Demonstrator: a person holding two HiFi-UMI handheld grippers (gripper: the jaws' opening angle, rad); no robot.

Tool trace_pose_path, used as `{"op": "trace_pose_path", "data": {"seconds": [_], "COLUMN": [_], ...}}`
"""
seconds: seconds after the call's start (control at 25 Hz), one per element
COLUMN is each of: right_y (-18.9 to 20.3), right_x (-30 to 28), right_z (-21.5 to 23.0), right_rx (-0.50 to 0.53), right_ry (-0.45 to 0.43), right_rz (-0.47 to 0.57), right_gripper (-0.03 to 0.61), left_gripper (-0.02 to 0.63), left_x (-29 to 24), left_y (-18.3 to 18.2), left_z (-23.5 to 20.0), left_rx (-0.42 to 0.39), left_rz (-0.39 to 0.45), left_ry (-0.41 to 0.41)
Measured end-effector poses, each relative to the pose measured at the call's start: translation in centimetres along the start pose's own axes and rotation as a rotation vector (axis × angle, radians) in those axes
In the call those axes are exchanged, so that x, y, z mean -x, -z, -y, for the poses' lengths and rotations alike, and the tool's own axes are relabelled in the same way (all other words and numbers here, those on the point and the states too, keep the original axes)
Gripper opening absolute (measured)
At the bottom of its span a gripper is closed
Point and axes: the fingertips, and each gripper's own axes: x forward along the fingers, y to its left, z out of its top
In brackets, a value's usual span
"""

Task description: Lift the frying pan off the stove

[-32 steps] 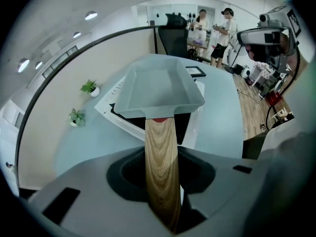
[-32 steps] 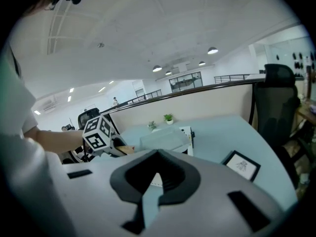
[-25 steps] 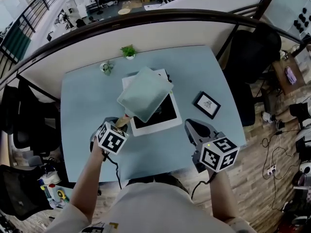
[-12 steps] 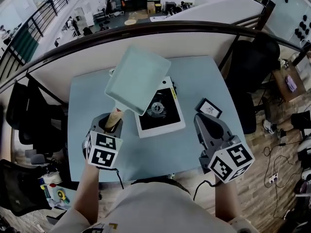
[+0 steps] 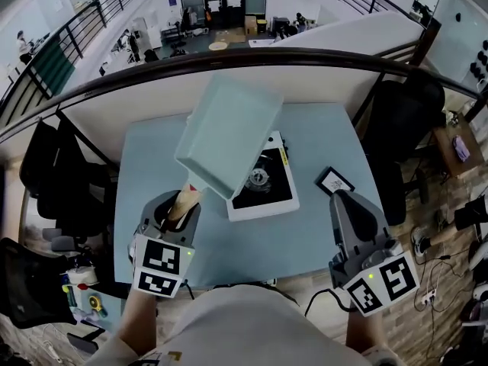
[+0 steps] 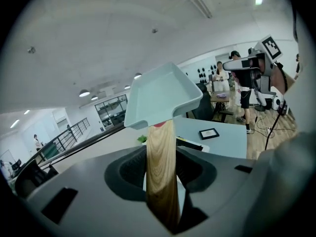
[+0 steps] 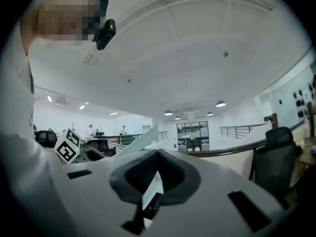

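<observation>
The pale green square frying pan (image 5: pixel 229 132) hangs tilted in the air above the white single-burner stove (image 5: pixel 263 208), clear of its burner (image 5: pixel 259 178). My left gripper (image 5: pixel 179 210) is shut on the pan's wooden handle (image 5: pixel 187 200); its jaws are opening slightly, with the handle still between them. In the left gripper view the handle (image 6: pixel 160 167) runs up from the jaws to the pan (image 6: pixel 160 95). My right gripper (image 5: pixel 352 212) hovers at the table's right front with nothing in it and its jaws together. The pan's edge (image 7: pixel 140 139) shows in the right gripper view.
The stove stands mid-way on a light blue table (image 5: pixel 152 174). A small black picture frame (image 5: pixel 335 182) lies to the stove's right. Black chairs stand at the left (image 5: pixel 61 181) and right (image 5: pixel 400 120). A curved partition with a dark rail (image 5: pixel 114 90) runs behind the table.
The pan has risen off the stove and tilted up toward the camera, which bares the burner. Both grippers have drawn back toward the table's front edge.
</observation>
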Motion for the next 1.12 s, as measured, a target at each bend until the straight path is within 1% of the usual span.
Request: {"op": "trace_pose_path", "data": {"seconds": [0.12,0.24,0.4,0.56,0.76,1.12], "right_y": [0.4,1.2,2.9,3.8,3.8,4.0], "right_x": [0.4,0.5,0.0,-0.8,-1.2,-1.4], "right_z": [-1.0,-1.7,-2.5,-2.6,-2.8,-2.7], "right_rx": [0.0,-0.002,0.007,0.003,0.004,-0.006], "right_ry": [-0.02,-0.032,-0.045,-0.054,-0.063,-0.062], "right_rz": [-0.015,-0.042,-0.093,-0.118,-0.124,-0.141], "right_gripper": [0.003,0.003,0.003,0.003,0.003,0.003], "left_gripper": [0.156,0.155,0.155,0.155,0.155,0.155], "left_x": [1.3,2.4,3.4,3.4,3.3,3.3], "left_y": [0.8,1.8,3.5,4.7,4.9,4.8], "left_z": [0.5,0.8,0.6,0.2,-0.6,-1.2], "left_rx": [0.024,0.026,0.016,0.038,0.046,0.041], "left_rz": [0.005,-0.006,-0.037,-0.061,-0.066,-0.067], "left_ry": [0.0,-0.009,-0.021,-0.036,-0.055,-0.063]}}
